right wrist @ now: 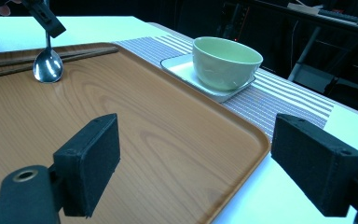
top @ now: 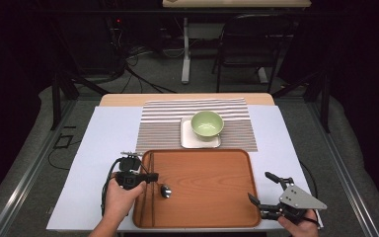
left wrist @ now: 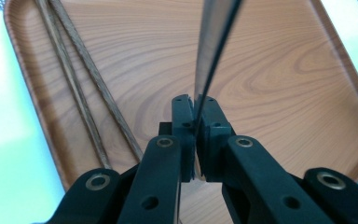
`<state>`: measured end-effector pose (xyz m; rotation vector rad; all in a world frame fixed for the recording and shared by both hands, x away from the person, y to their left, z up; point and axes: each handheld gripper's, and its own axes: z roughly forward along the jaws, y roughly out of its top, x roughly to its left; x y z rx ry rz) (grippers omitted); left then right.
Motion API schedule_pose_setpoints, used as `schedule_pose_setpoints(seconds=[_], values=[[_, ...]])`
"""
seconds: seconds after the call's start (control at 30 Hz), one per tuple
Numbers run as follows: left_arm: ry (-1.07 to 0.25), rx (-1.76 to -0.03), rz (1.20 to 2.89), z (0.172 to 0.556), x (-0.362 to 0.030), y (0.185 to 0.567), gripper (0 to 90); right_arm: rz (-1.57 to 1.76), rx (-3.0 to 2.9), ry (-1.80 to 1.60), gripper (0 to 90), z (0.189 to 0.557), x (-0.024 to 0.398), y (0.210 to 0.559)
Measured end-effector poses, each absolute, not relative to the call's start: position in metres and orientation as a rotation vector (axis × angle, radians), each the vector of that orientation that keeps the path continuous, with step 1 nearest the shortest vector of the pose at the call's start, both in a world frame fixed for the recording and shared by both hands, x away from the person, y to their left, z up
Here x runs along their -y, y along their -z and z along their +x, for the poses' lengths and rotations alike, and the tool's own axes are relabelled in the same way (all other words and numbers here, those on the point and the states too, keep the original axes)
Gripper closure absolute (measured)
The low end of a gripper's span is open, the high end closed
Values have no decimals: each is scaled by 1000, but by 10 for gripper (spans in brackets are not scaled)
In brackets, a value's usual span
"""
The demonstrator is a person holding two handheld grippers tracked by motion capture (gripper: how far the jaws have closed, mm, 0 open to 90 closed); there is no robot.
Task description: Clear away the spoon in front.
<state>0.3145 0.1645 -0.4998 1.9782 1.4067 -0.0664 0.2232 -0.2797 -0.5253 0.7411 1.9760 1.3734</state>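
Lying left of spoon (right wrist: 47, 66): chopsticks (left wrist: 81, 88), on tray (top: 202, 210).

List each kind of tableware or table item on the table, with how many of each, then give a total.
Tray: 1
Spoon: 1
Chopsticks: 2
Bowl: 1
Square plate: 1
Striped mat: 1
Total: 7

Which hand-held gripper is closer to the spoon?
Left. The left hand-held gripper is shut on the spoon handle; the right hand-held gripper waits open across the tray.
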Motion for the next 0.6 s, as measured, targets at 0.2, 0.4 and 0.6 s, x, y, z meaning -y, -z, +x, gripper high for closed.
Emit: schedule_pose_setpoints(seconds=[0.2,0.4,0.6], values=[[73,-1430,1989,323,-167,504,837,740,-1977,-1374,153,223,280,525],[42,-1452,2006,331,-166,510,782,740,-1977,-1371,153,224,280,525],[44,-1470,1957,337,-168,515,771,739,-1977,-1372,153,224,280,525]])
